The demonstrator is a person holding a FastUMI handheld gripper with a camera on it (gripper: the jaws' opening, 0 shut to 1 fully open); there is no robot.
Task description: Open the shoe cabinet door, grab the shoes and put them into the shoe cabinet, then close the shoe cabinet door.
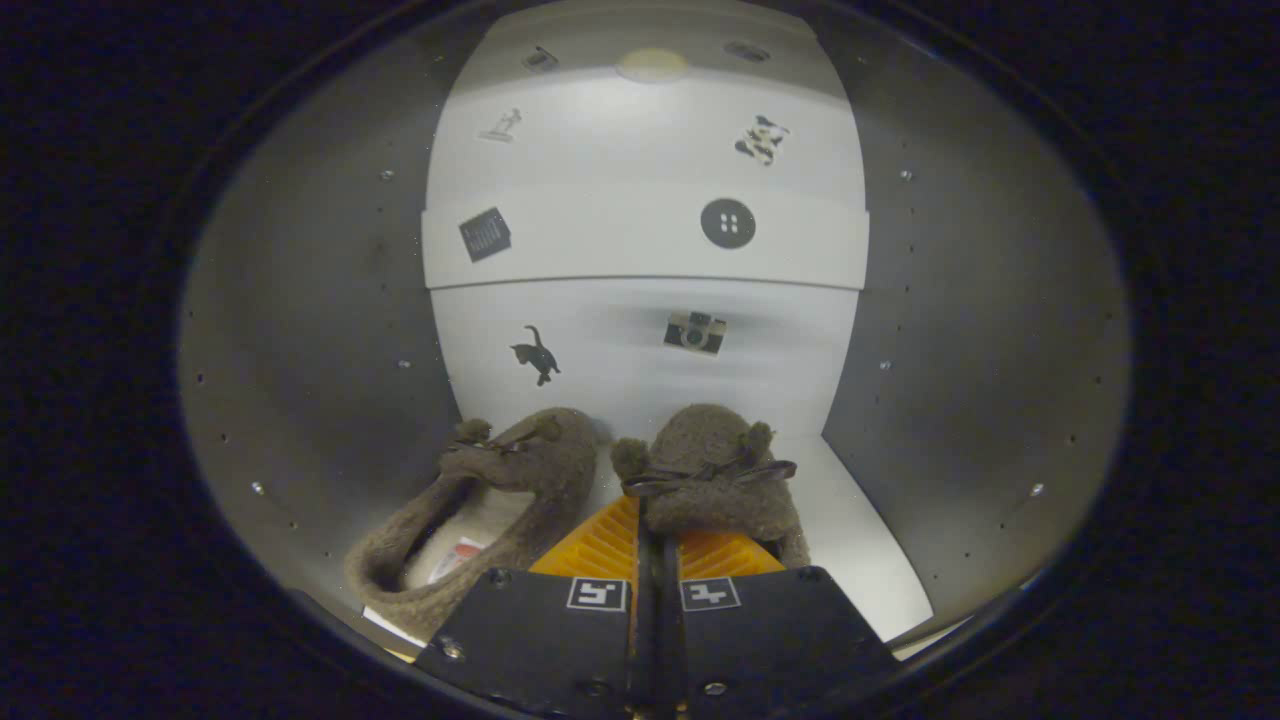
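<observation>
Gripper view: tool (pixel 655 530) seemingly pinching right slipper (pixel 715 470).

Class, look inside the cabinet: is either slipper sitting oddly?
Yes. The left fuzzy brown slipper is tipped sideways, opening showing. The right slipper stands level, pinched by the shut gripper.

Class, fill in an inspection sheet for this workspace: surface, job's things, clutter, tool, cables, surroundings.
Surface: white cabinet shelf floor, bare beside the slippers.
Job's things: two brown fuzzy slippers inside the cabinet; left slipper shows its opening, right slipper sits just ahead of the fingers, its bow at their tips.
Clutter: nothing seen.
Tool: tool, fingers closed together; whether they pinch the right slipper cannot be told.
Cables: nothing seen.
Surroundings: grey side walls; white back panel with stickers, among them a cat and a camera.
</observation>
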